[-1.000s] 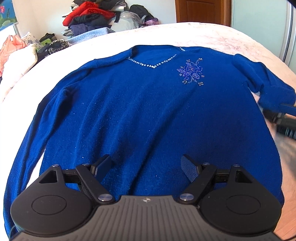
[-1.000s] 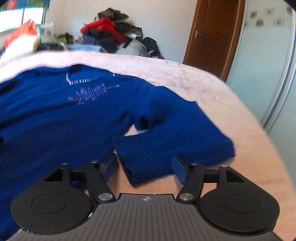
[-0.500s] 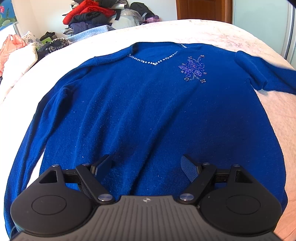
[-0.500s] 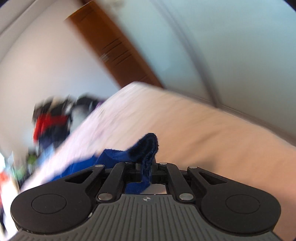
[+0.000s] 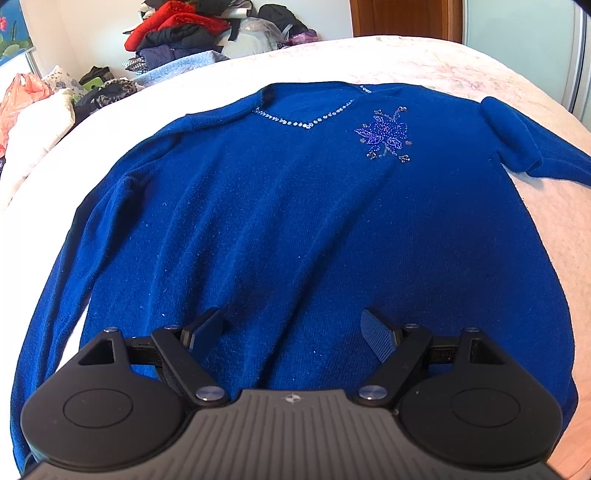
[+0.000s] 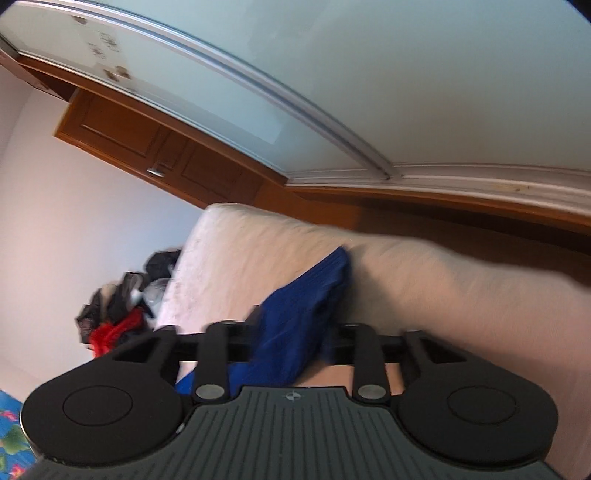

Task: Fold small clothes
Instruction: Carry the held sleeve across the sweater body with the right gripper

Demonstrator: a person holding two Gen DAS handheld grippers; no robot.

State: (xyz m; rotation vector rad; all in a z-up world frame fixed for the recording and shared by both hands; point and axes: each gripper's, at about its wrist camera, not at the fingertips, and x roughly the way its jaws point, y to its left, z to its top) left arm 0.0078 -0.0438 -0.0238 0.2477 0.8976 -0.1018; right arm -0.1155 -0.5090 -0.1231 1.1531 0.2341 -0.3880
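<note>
A royal blue sweater (image 5: 295, 221) with a beaded V-neck and a beaded flower lies flat, front up, on the pale bed (image 5: 424, 62). My left gripper (image 5: 295, 328) is open and empty, hovering over the sweater's lower hem. In the right wrist view, my right gripper (image 6: 291, 332) is shut on the end of the sweater's right sleeve (image 6: 303, 310), which is lifted off the bed; the view is rolled sideways. That sleeve runs off the right edge of the left wrist view (image 5: 532, 147). The left sleeve (image 5: 48, 310) lies along the body.
A pile of clothes (image 5: 177, 33) sits beyond the far side of the bed, also in the right wrist view (image 6: 114, 325). White and orange items (image 5: 33, 110) lie at the left. A wooden door (image 6: 159, 162) and a frosted sliding panel (image 6: 332, 74) stand to the right.
My right gripper closed on the sleeve end, lifted it and rolled sideways. The folded-back sleeve has been pulled outward to the right. My left gripper stayed open over the hem.
</note>
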